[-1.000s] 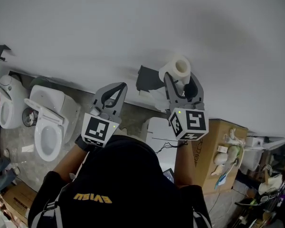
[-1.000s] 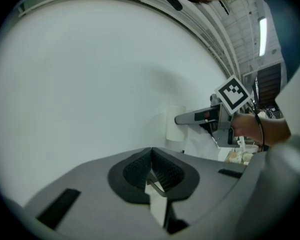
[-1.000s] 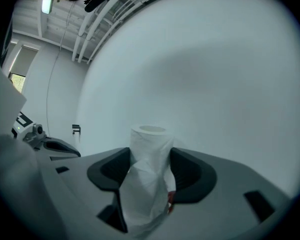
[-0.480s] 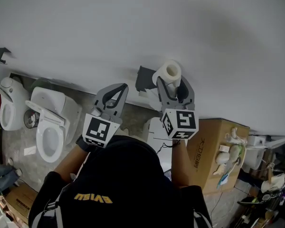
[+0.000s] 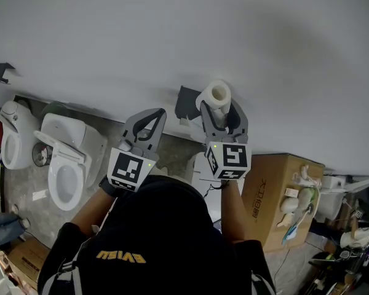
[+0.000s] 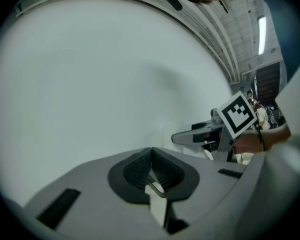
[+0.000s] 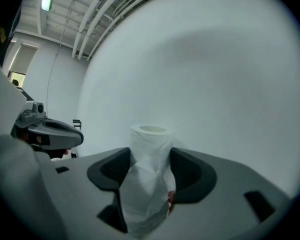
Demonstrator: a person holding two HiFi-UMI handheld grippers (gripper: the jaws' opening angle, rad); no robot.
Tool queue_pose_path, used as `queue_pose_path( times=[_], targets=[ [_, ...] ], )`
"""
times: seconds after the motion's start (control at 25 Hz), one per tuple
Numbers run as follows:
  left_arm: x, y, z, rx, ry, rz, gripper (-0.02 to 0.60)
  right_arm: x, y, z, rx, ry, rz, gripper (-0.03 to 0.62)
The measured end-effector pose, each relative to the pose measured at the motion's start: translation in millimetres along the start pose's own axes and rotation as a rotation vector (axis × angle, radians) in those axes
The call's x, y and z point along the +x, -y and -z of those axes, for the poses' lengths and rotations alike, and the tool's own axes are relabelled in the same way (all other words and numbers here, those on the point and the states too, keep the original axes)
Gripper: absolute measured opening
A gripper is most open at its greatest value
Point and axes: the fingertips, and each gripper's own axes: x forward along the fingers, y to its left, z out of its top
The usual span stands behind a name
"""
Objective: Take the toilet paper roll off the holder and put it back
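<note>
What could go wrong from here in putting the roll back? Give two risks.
1. The right gripper pinches the soft toilet paper roll in at its middle; it could crush or slip out.
2. A loose sheet hangs between the jaws and may snag on the holder.

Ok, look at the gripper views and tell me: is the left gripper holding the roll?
No: the roll is clamped between the jaws of the right gripper, while the left gripper has its jaws together on nothing.

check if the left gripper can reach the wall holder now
Probably yes: the left gripper, shut and empty, points near the holder with nothing between; the right gripper holds the roll beside it.
</note>
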Motion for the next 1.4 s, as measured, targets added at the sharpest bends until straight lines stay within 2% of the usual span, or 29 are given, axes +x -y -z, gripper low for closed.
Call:
queue_pose_path(
  times=[0.64,1.4],
  targets=[
    [1,1,2,0.004,-0.008,0.001,0.012,10,0,24,-0.041,-0.050,0.024,0.258],
    [0,7,6,-0.006,-0.019,0.004,0.012,7,2,26,-0.023,-0.030,0.029,0.264]
  ],
)
